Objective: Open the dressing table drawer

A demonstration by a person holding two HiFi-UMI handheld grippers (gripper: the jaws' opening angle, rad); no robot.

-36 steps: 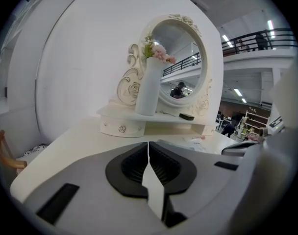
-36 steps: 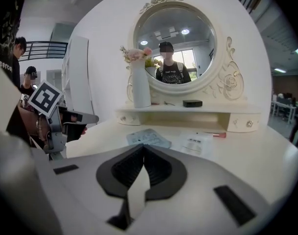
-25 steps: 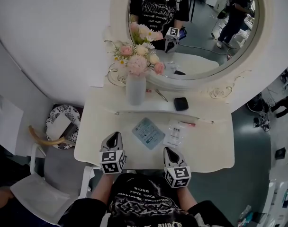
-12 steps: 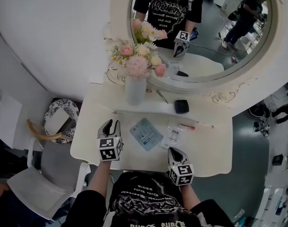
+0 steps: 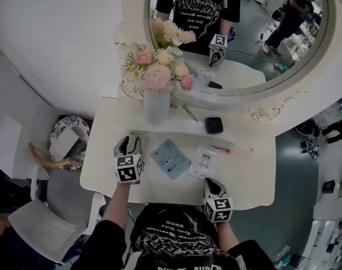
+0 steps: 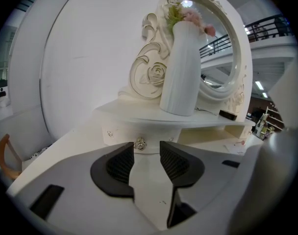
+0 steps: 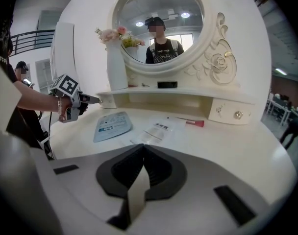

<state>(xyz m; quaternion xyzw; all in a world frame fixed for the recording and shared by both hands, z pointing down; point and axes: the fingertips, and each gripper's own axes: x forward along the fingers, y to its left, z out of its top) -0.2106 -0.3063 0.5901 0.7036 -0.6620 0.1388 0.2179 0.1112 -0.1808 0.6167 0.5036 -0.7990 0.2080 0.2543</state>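
- Left drawer [image 6: 120, 132]: under the left end of the shelf [image 5: 185, 127], closed, with a small metal knob [image 6: 140, 144] on its front.
- Left gripper [image 6: 146, 147]: aimed at that knob. Its jaws are spread wide and have just been opening. The knob sits just past the tips, nearer the left pad, and neither pad presses on it. Nothing is held.
- Right gripper [image 7: 143, 150]: low over the front edge of the table [image 5: 250, 173], on the right side. Its jaws are pressed together with nothing between them.
- Right drawer [image 7: 232, 112]: at the other end of the shelf, also closed.
- Tabletop between the grippers: a blue sachet [image 5: 170, 158] lies flat, with a clear packet [image 5: 205, 161] just beside it and a red-tipped stick [image 5: 222, 148] near the packet.
- On the shelf: a white vase [image 5: 157, 107] of pink flowers [image 5: 158, 75] stands at the left, above the left drawer. A black case [image 5: 214, 125] sits toward the right.
- Oval mirror [image 5: 255, 44] behind the shelf; the person shows in it.
- White chair [image 5: 47, 221] on the floor, left of the table.
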